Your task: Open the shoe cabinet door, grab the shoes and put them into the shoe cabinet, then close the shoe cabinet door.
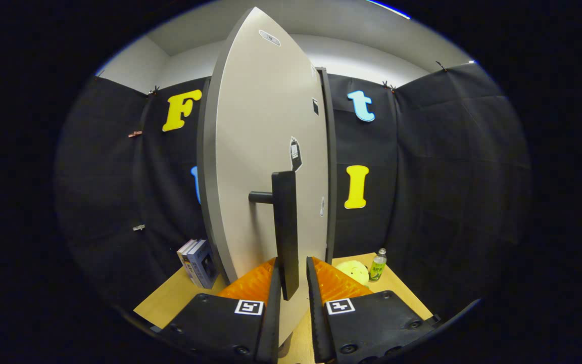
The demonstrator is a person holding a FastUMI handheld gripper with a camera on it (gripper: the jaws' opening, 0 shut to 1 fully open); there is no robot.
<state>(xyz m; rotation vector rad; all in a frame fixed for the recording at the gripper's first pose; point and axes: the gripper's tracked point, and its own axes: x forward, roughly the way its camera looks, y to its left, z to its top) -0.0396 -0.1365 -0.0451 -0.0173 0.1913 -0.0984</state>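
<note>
1. Straddling the dark vertical bar handle (285, 232), the gripper (291, 273) has one finger on each side of the bar's lower end; the gap looks narrow, but whether both fingers press on the bar cannot be told from this angle
2. That handle stands off the pale grey cabinet door (265, 151) on a short dark stub, and the door, dark along its edge, rises tall directly ahead of the fingers
3. A small dark tag (295, 153) sits on the door face above the handle
4. Left of the door, a few upright books (197, 262) stand on the light wooden floor (170, 298)
5. Right of the door, a pale yellow plush toy (354, 270) lies just beside a small green-labelled bottle (378, 265)
</note>
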